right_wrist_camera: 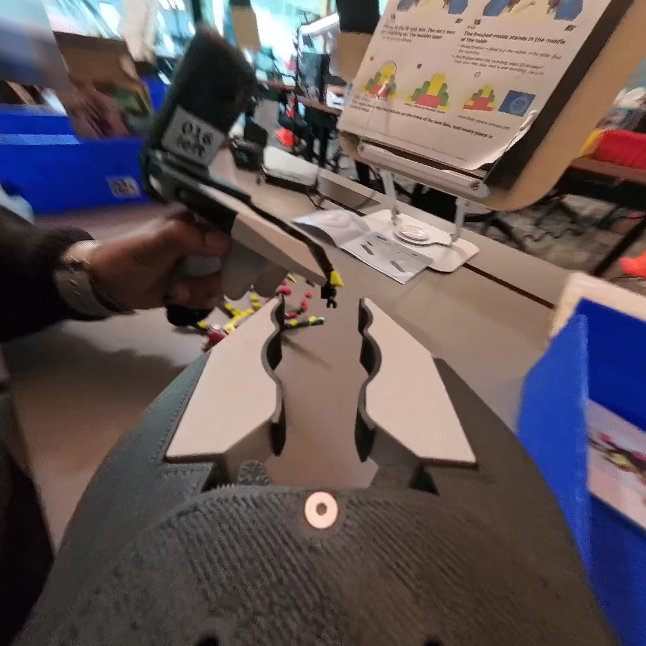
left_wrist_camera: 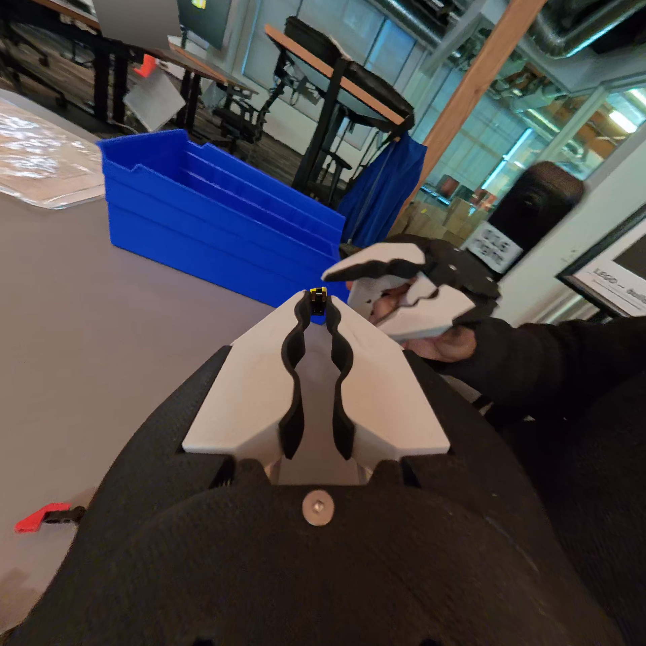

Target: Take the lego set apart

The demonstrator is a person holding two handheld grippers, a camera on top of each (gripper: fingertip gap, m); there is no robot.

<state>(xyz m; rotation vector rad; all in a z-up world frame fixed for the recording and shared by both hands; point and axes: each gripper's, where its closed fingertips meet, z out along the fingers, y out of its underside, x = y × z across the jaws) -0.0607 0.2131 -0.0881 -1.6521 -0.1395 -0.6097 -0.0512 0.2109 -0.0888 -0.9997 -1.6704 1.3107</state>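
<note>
My left gripper point(left_wrist_camera: 317, 300) is shut on a small black and yellow lego piece point(left_wrist_camera: 318, 301) and holds it above the grey table, in front of the blue bin point(left_wrist_camera: 216, 209). In the right wrist view the same piece point(right_wrist_camera: 332, 286) hangs from the left gripper's tips point(right_wrist_camera: 328, 277). My right gripper point(right_wrist_camera: 320, 304) is open and empty, just in front of that piece. It shows to the right of the left gripper in the left wrist view point(left_wrist_camera: 341, 288). Several loose red, yellow and black lego pieces point(right_wrist_camera: 265, 314) lie on the table beneath.
A red and black lego part point(left_wrist_camera: 38, 521) lies at the table's near left. A blue bin point(right_wrist_camera: 594, 384) stands close on the right. An instruction board on a stand point(right_wrist_camera: 454, 87) and an open booklet point(right_wrist_camera: 367, 244) sit at the far side.
</note>
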